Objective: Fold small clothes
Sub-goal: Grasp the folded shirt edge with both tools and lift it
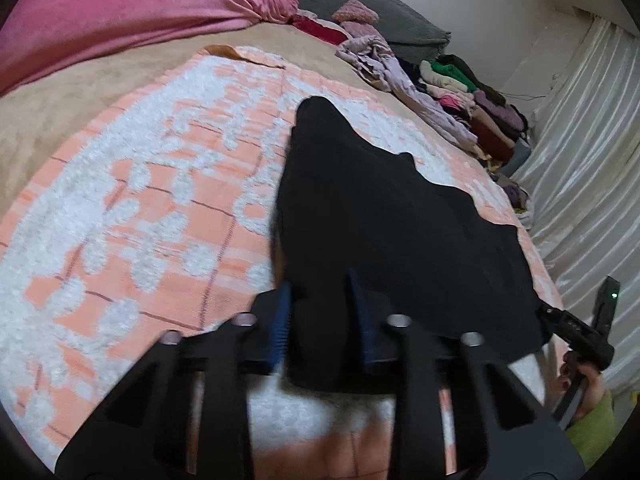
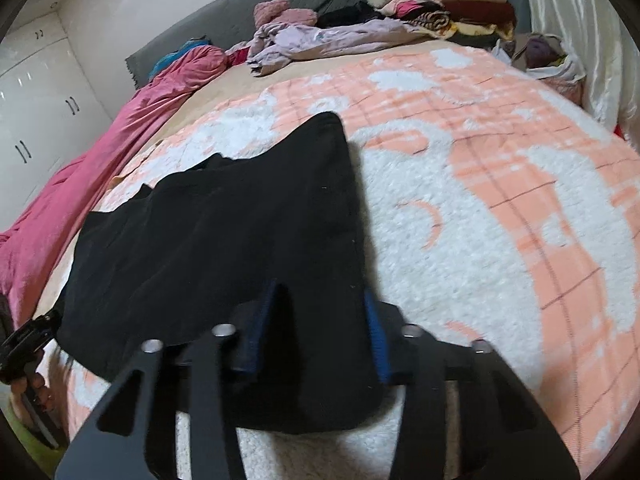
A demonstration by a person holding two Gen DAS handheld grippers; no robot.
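A black garment (image 1: 380,208) lies spread on a peach-and-white fleece blanket (image 1: 140,200) on a bed. In the left wrist view my left gripper (image 1: 320,284) is at the garment's near edge, shut on the black cloth bunched between its blue pads. In the right wrist view the same garment (image 2: 240,220) runs off to the left, and my right gripper (image 2: 322,292) is shut on the other near corner. Each view shows the other gripper at its edge: the right gripper (image 1: 576,332) in a hand at lower right, the left gripper (image 2: 28,340) at lower left.
A pink duvet (image 2: 80,184) lies along the far side of the blanket (image 2: 480,200). A crumpled lilac garment (image 2: 320,40) and a pile of folded clothes (image 2: 440,4) sit at the head of the bed. A pale curtain (image 1: 580,160) hangs beside the bed, and white wardrobe doors (image 2: 40,100) stand behind.
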